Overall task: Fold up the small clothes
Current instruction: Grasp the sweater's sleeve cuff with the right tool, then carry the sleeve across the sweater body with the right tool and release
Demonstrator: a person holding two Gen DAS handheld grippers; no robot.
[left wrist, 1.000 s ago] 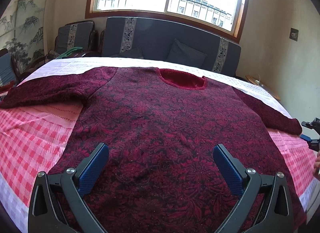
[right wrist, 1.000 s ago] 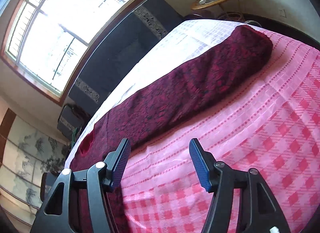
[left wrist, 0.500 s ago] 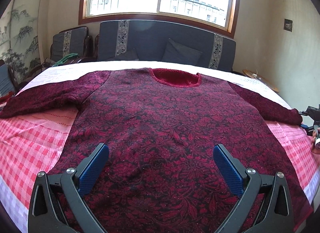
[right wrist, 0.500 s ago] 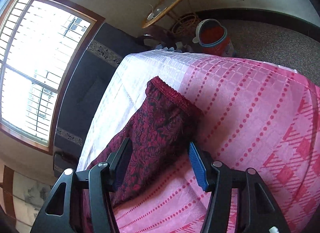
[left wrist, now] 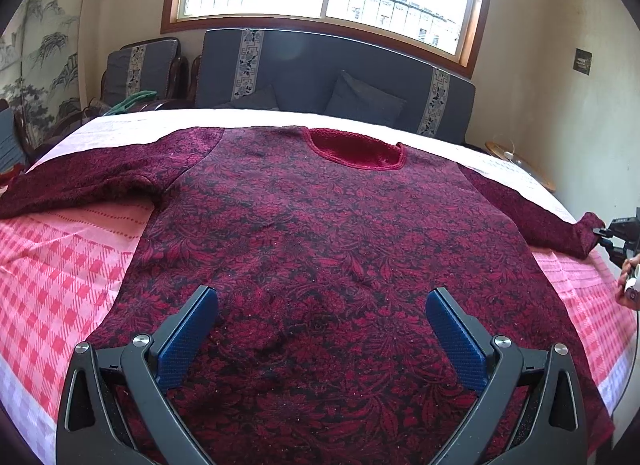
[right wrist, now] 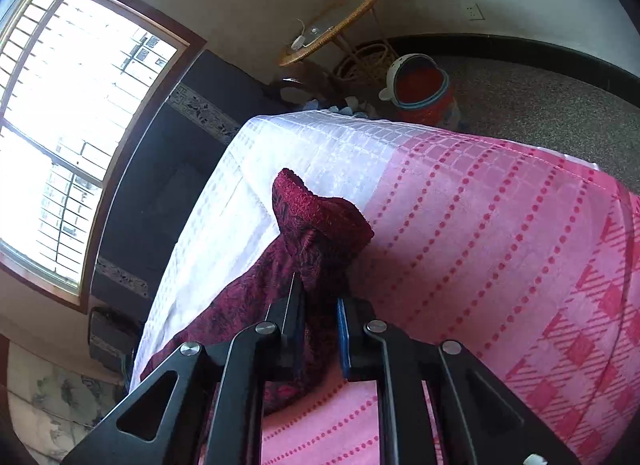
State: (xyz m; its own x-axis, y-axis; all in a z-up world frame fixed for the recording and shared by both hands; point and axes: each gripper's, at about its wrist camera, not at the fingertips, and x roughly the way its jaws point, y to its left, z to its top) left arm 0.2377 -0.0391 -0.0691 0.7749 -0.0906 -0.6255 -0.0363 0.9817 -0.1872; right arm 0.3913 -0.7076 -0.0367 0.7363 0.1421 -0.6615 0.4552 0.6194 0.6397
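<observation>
Both sweater cuffs cropped, right gripper closing on sleeve, left gripper wide, empty.

A dark red floral-patterned sweater is laid flat, front up, on the checked cloth, sleeves spread outward. The right sleeve's cuff is bunched and lifted.

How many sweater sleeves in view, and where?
2. Left sleeve lies flat across the pink checked cloth at image left. Right sleeve stretches to the right edge, its cuff bunched in the closing right gripper.
</observation>
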